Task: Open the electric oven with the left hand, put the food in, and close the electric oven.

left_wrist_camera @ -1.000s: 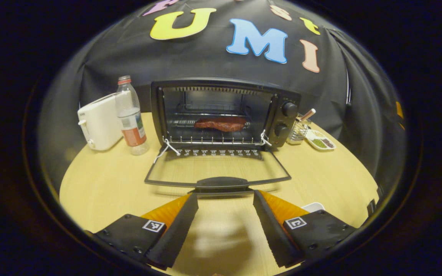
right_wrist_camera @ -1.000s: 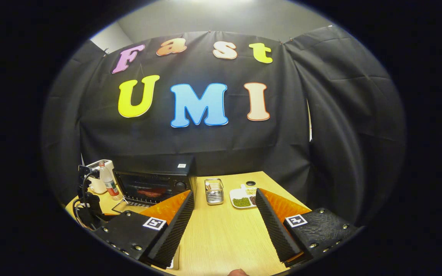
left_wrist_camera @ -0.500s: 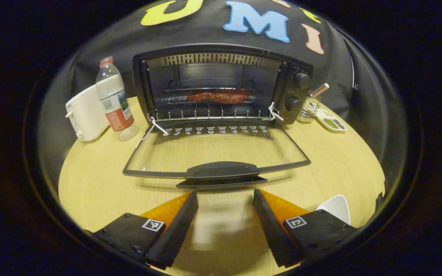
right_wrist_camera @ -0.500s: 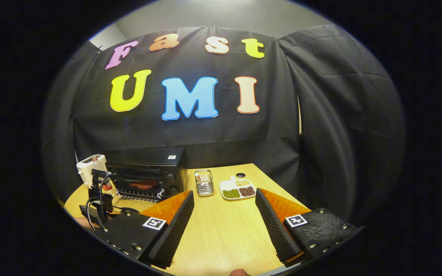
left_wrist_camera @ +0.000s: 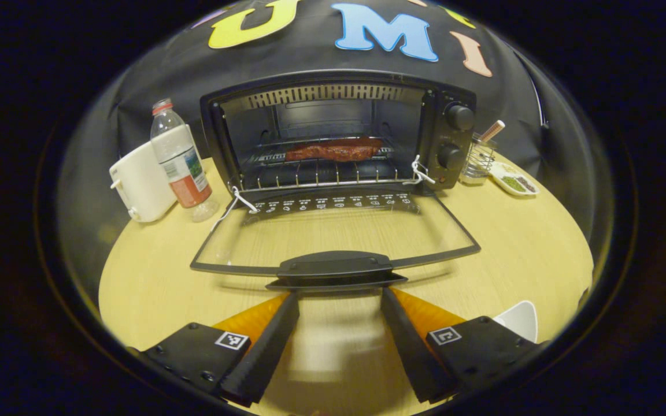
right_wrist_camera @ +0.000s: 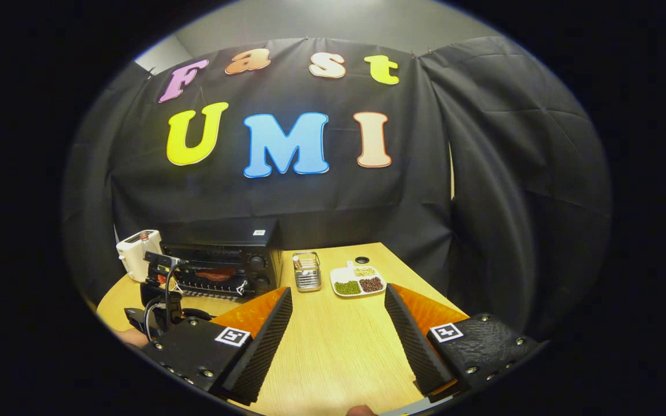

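Note:
The black electric oven [left_wrist_camera: 333, 133] stands at the back of the wooden table with its glass door [left_wrist_camera: 333, 234] folded down flat. A reddish slab of meat [left_wrist_camera: 333, 149] lies on the wire rack inside. My left gripper [left_wrist_camera: 339, 297] is open, its fingertips level with the front edge of the door handle [left_wrist_camera: 336, 268], one at each end, and appearing to sit just below it. My right gripper [right_wrist_camera: 339, 294] is open and holds nothing, above the table to the right of the oven [right_wrist_camera: 223, 266]. The left gripper [right_wrist_camera: 159, 297] shows there in front of the oven.
A white toaster [left_wrist_camera: 142, 182] and a plastic bottle [left_wrist_camera: 181, 162] stand left of the oven. A wire basket [left_wrist_camera: 477, 162] and a white plate of beans [left_wrist_camera: 515, 184] sit to its right. A white dish [left_wrist_camera: 518, 320] lies by my left gripper's right finger.
My left gripper has moved forward to the folded-down door until its fingertips reach the handle. The right gripper has shifted slightly and stays open.

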Demonstrator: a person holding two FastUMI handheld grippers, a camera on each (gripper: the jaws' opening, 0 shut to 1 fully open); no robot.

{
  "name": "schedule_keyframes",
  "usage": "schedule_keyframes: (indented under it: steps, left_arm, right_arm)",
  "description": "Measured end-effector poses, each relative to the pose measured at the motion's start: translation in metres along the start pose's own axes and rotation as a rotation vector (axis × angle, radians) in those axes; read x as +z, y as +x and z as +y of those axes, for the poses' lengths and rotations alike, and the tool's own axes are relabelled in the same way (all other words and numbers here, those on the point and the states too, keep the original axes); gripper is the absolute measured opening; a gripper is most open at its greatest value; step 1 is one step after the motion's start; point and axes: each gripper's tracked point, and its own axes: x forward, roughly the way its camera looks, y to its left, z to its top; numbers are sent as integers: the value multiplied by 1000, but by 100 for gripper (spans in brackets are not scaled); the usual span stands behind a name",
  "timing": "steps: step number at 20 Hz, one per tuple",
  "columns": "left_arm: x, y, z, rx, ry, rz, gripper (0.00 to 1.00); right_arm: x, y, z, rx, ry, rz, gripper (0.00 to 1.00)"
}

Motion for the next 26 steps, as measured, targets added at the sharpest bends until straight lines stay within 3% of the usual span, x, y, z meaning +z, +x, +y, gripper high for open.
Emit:
schedule_keyframes:
  steps: [9, 10, 13, 15, 26]
  left_arm:
    - [27, -26, 3, 9, 15, -95, 98]
    - [34, -29, 4, 7, 12, -108, 91]
    - [53, -34, 4, 5, 17, -152, 91]
    - [61, -37, 5, 5, 27, -176, 100]
    - [118, -49, 9, -3, 49, -292, 98]
  right_arm:
    - [0, -4, 20, 68, -35, -10, 97]
    - [0, -3, 20, 69, -30, -11, 97]
    - [0, 0, 23, 77, -22, -1, 97]
    - [-1, 1, 24, 83, -10, 4, 97]
    - [-6, 8, 37, 90, -5, 39, 97]
